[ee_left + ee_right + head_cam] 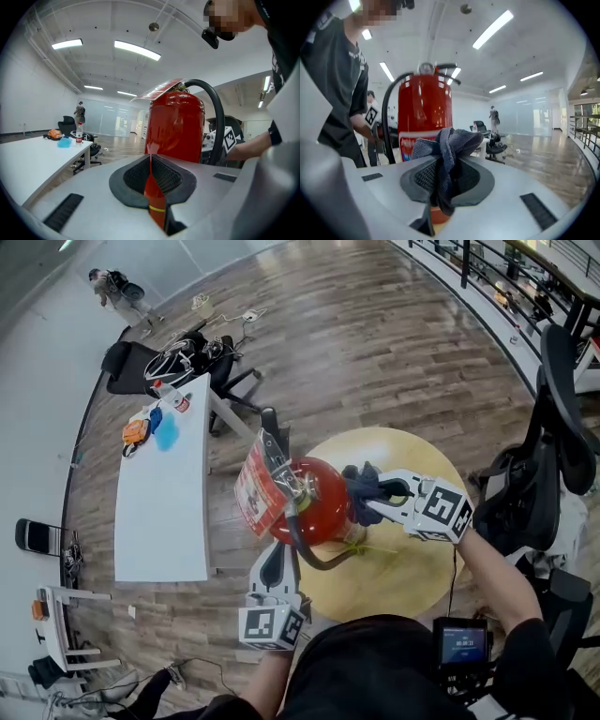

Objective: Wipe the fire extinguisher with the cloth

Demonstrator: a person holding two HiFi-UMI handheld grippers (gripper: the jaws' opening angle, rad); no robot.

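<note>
Standing upright at the left edge of the round wooden counter [412,568], the red fire extinguisher [314,498] has its handle and valve at the top and its printed label [251,488] turned away from the counter, toward the floor side. A black hose [314,554] curves from the top down along the body and loops near the base. The right gripper [380,495] reaches in from the counter's right side, its jaws pinching a bunched dark blue cloth [361,486] that sits against the right flank of the cylinder. In the right gripper view the cloth [445,150] spills up and over the tips of that gripper [443,164], with the fire extinguisher [424,108] and its hose [386,117] just behind it. The left gripper [275,554] comes up from the near side, pointing at the lower part of the body, close beside the hose loop. In the left gripper view its jaws [151,161] are pressed together with nothing caught between them, and the fire extinguisher [176,126] rises just beyond the tips, the hose [216,117] arching down its right side. Well to the left stands a long white counter [159,512] with an orange thing and a blue thing at its far end.
</note>
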